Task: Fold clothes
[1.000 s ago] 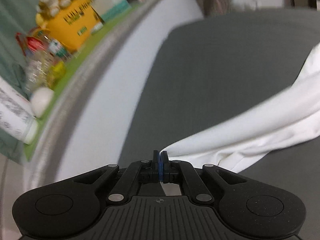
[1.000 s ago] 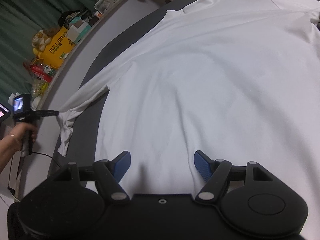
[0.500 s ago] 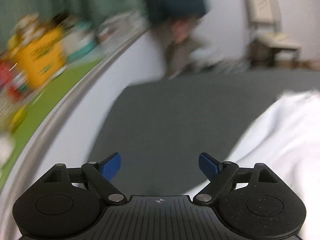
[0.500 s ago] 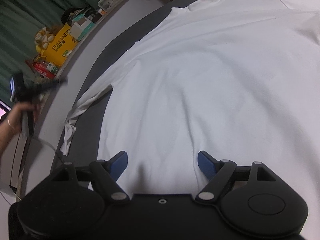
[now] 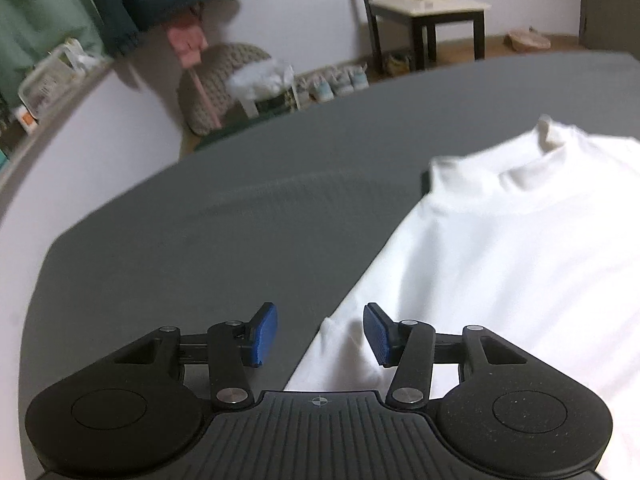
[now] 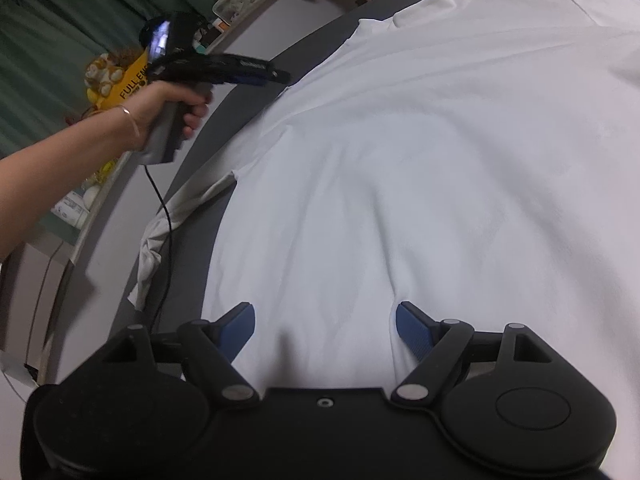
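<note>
**Hovering over a white shirt, both sets of fingers apart**

Lying spread flat across a dark grey surface (image 5: 248, 216): a white shirt (image 6: 440, 152), collar at the far end, one long sleeve (image 6: 188, 204) stretched out along its left side and crumpled at the cuff. Poised over the shirt's left edge near the sleeve seam, the left gripper (image 5: 320, 334), its blue-padded fingers (image 5: 262, 334) parted and holding nothing, cloth showing between them. Seen from the right wrist view, the same tool gripped in a hand (image 6: 176, 108), a thin bracelet on the wrist and a black cable (image 6: 166, 240) trailing down across the sleeve. Hanging low over the near part of the shirt body, the right gripper (image 6: 325, 328), fingers (image 6: 412, 330) spread wide and empty, soft creases in the fabric running up between them. Whether either set of pads touches the cloth: impossible to tell. Behind the surface in the left wrist view, a dark-legged chair (image 5: 428, 12) with a pale seat, a row of shoes (image 5: 336, 80) on the floor and a knitted cushion (image 5: 216, 84) against the wall. Off to the left, a yellow bag (image 6: 124, 80) with printed lettering on a cluttered shelf before green curtains (image 6: 60, 40).
</note>
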`<state>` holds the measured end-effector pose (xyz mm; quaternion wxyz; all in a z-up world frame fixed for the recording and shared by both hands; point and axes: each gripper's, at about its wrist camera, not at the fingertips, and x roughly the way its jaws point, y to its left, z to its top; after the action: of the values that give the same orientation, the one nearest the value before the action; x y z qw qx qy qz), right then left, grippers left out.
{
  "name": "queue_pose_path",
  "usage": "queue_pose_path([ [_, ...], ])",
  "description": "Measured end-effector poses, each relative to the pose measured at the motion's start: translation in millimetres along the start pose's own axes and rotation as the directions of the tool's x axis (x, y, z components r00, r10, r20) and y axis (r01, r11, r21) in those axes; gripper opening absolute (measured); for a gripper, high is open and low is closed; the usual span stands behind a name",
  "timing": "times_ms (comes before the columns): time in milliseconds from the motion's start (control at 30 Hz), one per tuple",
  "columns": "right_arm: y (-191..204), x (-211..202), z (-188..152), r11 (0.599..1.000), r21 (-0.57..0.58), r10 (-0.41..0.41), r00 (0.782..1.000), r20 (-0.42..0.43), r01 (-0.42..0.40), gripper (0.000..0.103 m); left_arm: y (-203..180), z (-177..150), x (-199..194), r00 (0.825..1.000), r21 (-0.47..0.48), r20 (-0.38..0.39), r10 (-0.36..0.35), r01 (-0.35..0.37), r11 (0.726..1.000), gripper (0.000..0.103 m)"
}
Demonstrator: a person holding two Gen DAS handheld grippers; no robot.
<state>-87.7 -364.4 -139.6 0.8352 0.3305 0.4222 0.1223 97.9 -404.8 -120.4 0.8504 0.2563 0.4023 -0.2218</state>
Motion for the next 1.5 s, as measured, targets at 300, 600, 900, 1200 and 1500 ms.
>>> queue_pose_path([
  [300, -5.0, 0.8, 3.7, 0.999, 0.028, 0.037, 0.999, -0.007, -0.037, 0.082, -2.9, -11.1, 13.1, 0.991, 0.022, -0.014, -0.134, 0.134, 0.991, 0.013],
  [600, -1.4, 1.4, 2.8, 0.999, 0.030, 0.031, 0.999, -0.005, -0.031, 0.082, -9.9, -7.0, 4.8, 0.995, 0.043, 0.090, 0.031, -0.035, 0.998, 0.004],
  [900, -1.9, 5.4, 3.9, 0.999, 0.033, 0.039, 0.999, -0.010, -0.038, 0.083, -24.9, -3.9, 31.7, 0.995, -0.004, 0.044, 0.085, -0.085, 0.996, 0.006],
  [1200, -4.6, 3.2, 3.7, 0.999, 0.026, 0.037, 0.999, -0.015, -0.036, 0.083, 54.2, -41.2, -37.0, 0.997, -0.216, 0.029, 0.069, -0.061, 0.974, 0.095],
  [1500, 2.3, 2.6, 0.1, 1.000, -0.015, -0.002, 1.000, -0.010, 0.002, 0.083, 95.3, -198.0, -167.0, 0.921, -0.080, -0.158, 0.355, -0.370, 0.925, 0.095],
])
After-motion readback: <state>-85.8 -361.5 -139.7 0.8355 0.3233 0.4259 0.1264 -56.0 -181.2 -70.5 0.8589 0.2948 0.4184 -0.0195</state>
